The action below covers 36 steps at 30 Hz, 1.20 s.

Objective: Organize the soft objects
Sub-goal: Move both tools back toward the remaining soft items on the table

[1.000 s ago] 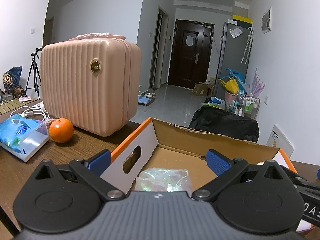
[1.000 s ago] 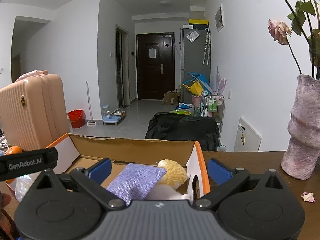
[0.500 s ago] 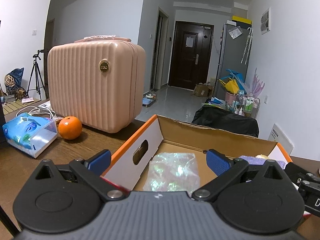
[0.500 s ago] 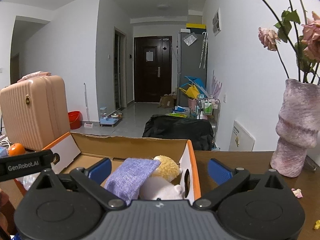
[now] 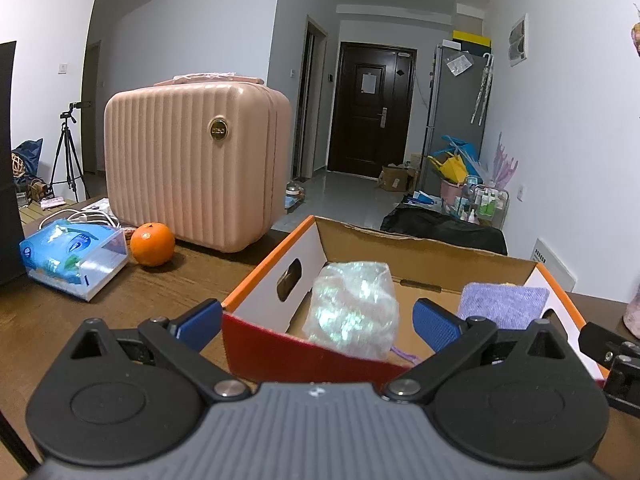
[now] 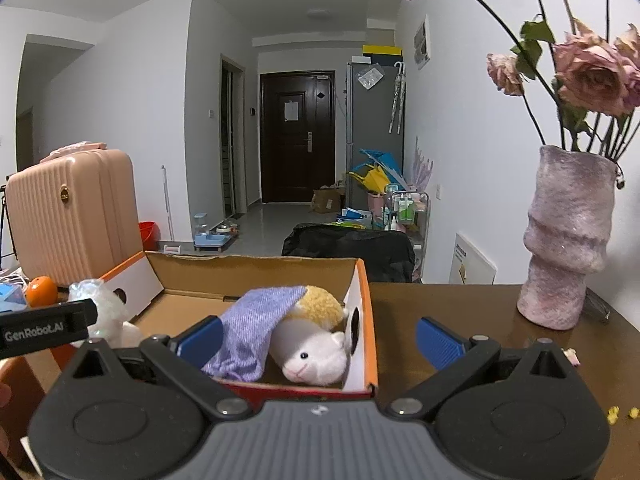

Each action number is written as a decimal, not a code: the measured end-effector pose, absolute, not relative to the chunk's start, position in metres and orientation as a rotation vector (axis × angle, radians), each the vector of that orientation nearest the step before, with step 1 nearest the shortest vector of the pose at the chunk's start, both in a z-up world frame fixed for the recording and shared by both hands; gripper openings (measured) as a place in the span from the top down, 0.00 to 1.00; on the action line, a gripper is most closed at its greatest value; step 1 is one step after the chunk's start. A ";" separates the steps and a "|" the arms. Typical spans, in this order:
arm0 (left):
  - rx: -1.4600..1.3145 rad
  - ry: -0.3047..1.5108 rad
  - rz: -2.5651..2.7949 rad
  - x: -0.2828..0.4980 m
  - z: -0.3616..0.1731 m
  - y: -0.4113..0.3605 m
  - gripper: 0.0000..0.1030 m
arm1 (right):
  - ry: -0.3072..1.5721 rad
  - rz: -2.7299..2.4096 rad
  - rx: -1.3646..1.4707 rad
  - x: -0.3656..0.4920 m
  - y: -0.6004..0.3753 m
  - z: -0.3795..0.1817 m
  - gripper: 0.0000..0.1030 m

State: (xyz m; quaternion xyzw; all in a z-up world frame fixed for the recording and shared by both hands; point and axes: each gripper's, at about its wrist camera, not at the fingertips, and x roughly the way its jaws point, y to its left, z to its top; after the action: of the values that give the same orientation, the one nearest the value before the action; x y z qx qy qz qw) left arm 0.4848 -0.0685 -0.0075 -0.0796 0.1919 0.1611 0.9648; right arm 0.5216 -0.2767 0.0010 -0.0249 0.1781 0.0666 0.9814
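Note:
An orange-edged cardboard box [image 5: 276,276] [image 6: 362,292] sits on the brown table. Inside it lie a shiny iridescent pouch [image 5: 352,308] [image 6: 94,304], a purple knitted cloth [image 5: 502,304] [image 6: 254,328] and a white and tan plush animal [image 6: 316,344], which the cloth partly covers. My left gripper [image 5: 318,322] stands open at the box's near left corner, with nothing between its fingers. My right gripper [image 6: 318,340] is open too, in front of the box's near right corner, holding nothing.
A pink ribbed suitcase [image 5: 196,160] stands at the back left, with an orange [image 5: 152,244] and a blue tissue pack [image 5: 72,258] beside it. A purple vase [image 6: 566,240] of dried roses stands on the table to the right. Small crumbs [image 6: 620,414] lie at right.
Both grippers have drawn back from the box and risen a little, so more of its inside shows: the pouch, the cloth and the plush animal's face. Both stay open.

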 end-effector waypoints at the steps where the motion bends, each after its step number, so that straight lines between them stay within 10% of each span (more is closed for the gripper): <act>1: -0.160 0.388 0.325 0.482 -0.008 -0.069 0.00 | 0.359 0.132 -0.050 0.519 -0.277 0.000 0.00; 36: -0.090 0.375 0.233 0.373 -0.008 -0.068 0.00 | 0.340 0.109 -0.015 0.407 -0.298 -0.014 0.00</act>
State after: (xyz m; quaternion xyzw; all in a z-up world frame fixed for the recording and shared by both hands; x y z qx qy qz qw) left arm 0.3731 -0.0684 -0.0083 -0.0447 0.1861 0.1154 0.9747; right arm 0.4067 -0.2984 -0.0139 -0.0077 0.1691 0.0544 0.9841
